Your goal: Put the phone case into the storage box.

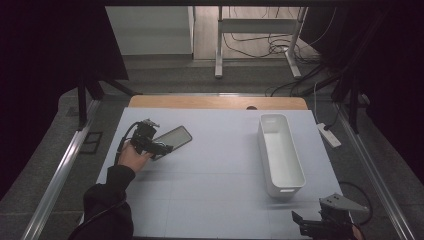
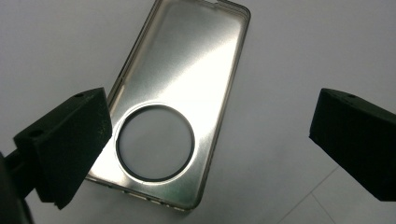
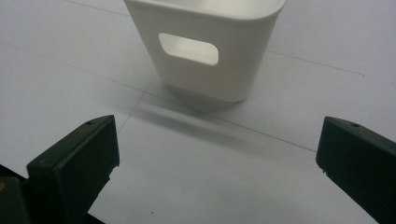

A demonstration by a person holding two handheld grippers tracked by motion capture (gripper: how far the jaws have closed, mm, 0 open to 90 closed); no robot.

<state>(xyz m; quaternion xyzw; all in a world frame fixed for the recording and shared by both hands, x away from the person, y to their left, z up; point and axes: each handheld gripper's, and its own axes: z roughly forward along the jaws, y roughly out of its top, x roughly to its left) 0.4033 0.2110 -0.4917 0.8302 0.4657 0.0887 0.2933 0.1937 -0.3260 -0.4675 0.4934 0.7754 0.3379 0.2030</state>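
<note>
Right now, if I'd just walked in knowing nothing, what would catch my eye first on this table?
Probably the shiny metal phone case with a big round hole, lying flat on the left of the pale table; the left gripper hovers over it with jaws wide open. Next, the long white bin standing on the right side, with the right gripper open near its handle end.

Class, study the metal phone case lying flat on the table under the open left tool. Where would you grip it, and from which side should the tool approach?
Grip the phone case across its two long edges, probably near the middle, coming down from above. It lies flat with its hollow side up, its thin raised rim offers parallel walls, and it looks narrower than the open left tool. One jaw already overlaps an edge, so shift to straddle both.
</note>
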